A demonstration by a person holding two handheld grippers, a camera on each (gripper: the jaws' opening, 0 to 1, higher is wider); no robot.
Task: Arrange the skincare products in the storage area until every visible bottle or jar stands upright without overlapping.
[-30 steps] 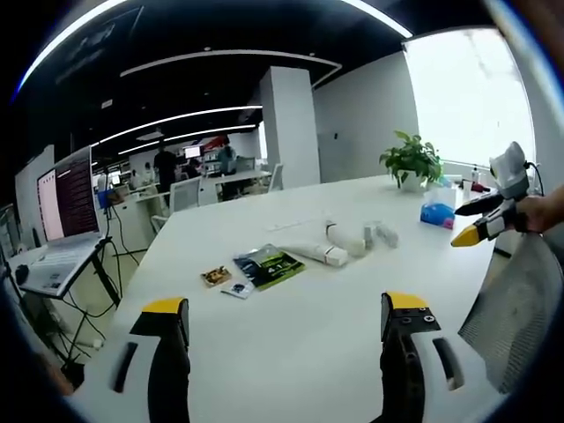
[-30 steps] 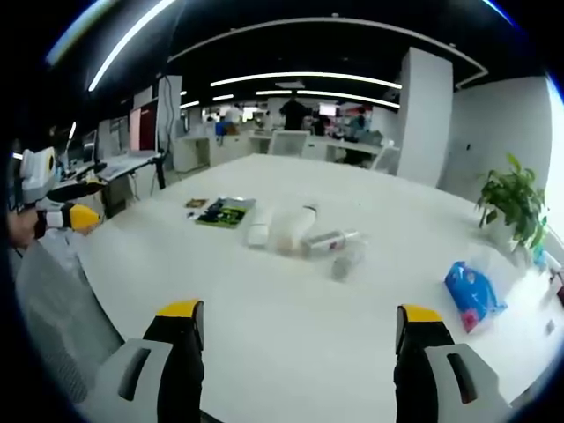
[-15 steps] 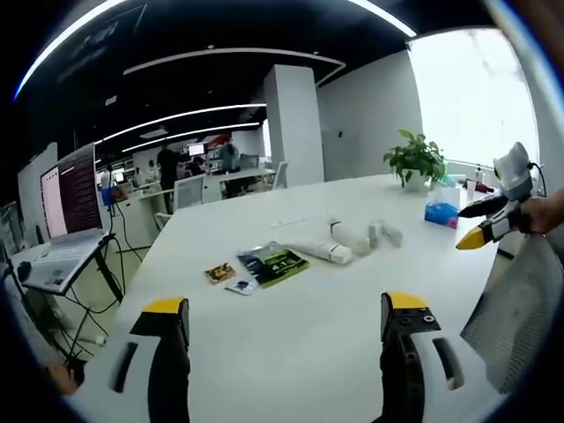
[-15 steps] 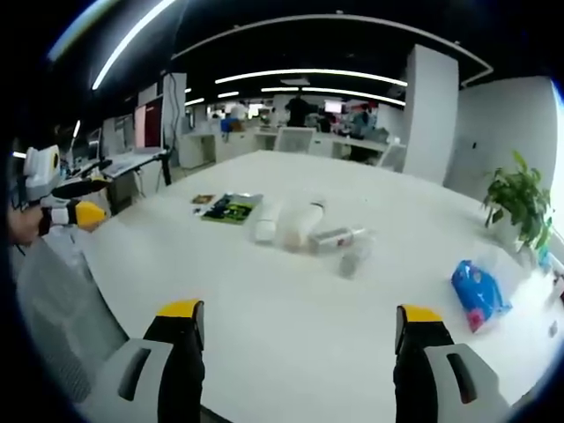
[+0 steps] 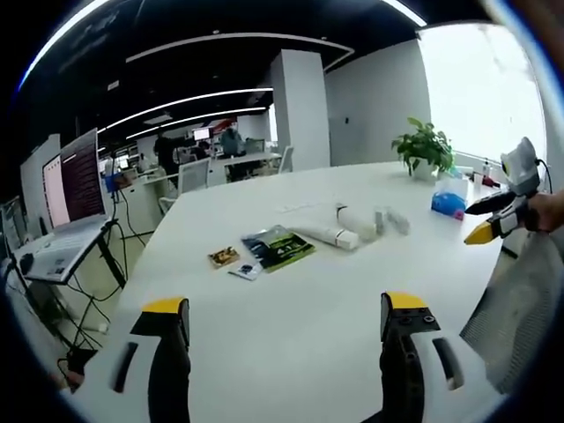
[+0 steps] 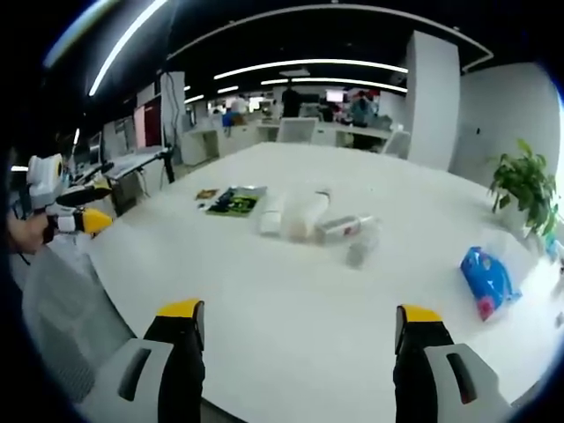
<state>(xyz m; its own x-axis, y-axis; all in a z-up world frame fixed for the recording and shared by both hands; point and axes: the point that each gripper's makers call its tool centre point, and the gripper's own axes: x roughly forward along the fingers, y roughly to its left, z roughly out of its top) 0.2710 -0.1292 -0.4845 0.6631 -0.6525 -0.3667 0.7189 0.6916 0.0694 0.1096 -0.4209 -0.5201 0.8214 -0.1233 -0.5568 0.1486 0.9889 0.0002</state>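
While the skincare products lie on their sides in a loose cluster near the middle of the wide white desk [image 6: 291, 344], none of them stands upright, so my work has not begun. In the right gripper view I see a long white tube [image 6: 271, 214] beside a fatter white bottle [image 6: 306, 212], then a clear bottle with a silvery body [image 6: 344, 228], and a small clear bottle [image 6: 359, 255] just in front of it; whether the first two touch I cannot tell. The left gripper view shows the same group from the other side, with the white tube [image 5: 328, 233] nearest me.

My left hand-held gripper [image 5: 280, 322] hangs over the near desk edge with its yellow-tipped jaws wide apart and nothing between them. My right hand-held gripper [image 6: 300, 324] is likewise spread and empty, well apart from the cluster.

To do this step well, I judge I should approach the outermost piece first, probably the small clear bottle, so I do not knock its neighbours. I would close across the body near its middle, tip it up, and set it down apart from the others. The tubes may roll or fall over on narrow caps, so I would steady them with the other hand-held gripper.

A dark green printed packet [image 6: 233, 201] and a blue wipes pack [image 6: 488, 278] lie aside.
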